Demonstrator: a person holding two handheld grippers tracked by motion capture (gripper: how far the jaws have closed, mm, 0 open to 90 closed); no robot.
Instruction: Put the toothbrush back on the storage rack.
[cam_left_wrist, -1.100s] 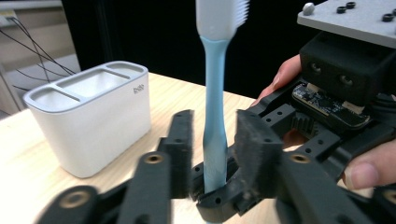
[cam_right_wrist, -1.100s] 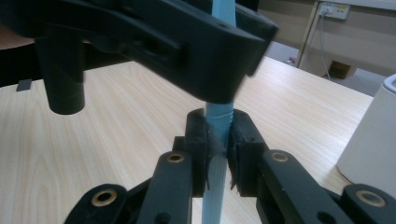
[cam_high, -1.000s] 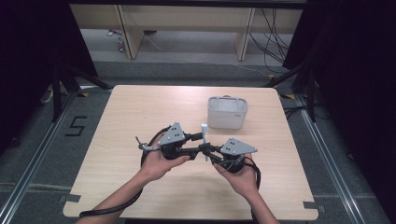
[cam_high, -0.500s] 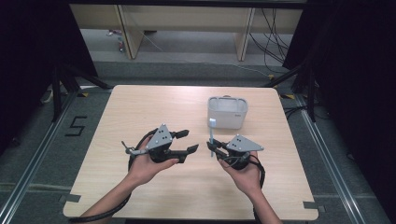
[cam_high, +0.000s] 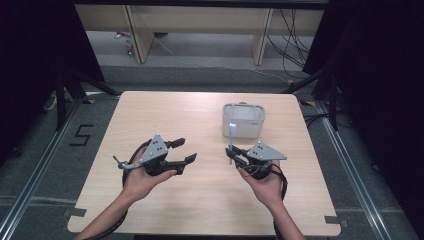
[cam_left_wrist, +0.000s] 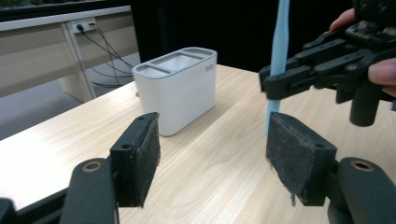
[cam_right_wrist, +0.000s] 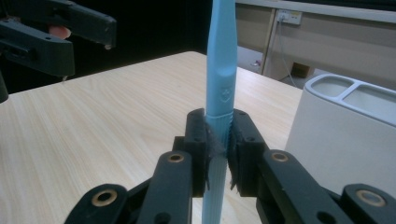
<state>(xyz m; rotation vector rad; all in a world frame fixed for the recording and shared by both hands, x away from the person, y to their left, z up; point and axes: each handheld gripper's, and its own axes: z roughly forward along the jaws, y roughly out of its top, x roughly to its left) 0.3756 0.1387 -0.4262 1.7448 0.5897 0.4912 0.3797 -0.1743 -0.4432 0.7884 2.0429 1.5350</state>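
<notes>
A light blue toothbrush (cam_high: 230, 142) (cam_right_wrist: 222, 70) stands upright in my right gripper (cam_high: 233, 153) (cam_right_wrist: 218, 135), whose pads are shut on its handle. It is just in front of the white toothbrush holder (cam_high: 243, 120) (cam_right_wrist: 345, 126). My left gripper (cam_high: 187, 150) (cam_left_wrist: 217, 154) is at the left of the table, apart from the brush. Its jaws have just been opening and nothing is between them. In the left gripper view the toothbrush (cam_left_wrist: 280, 32) and the right gripper (cam_left_wrist: 274, 83) are ahead at the right, and the holder (cam_left_wrist: 180, 93) stands behind them.
The light wooden table (cam_high: 200, 115) carries just the holder, toward the back right. Dark curtains hang on both sides. Shelving and cables lie on the floor beyond the far edge.
The two grippers were together at the toothbrush mid-table. The left one has let go, opened and drawn away to the left. The right one keeps the brush, now upright.
</notes>
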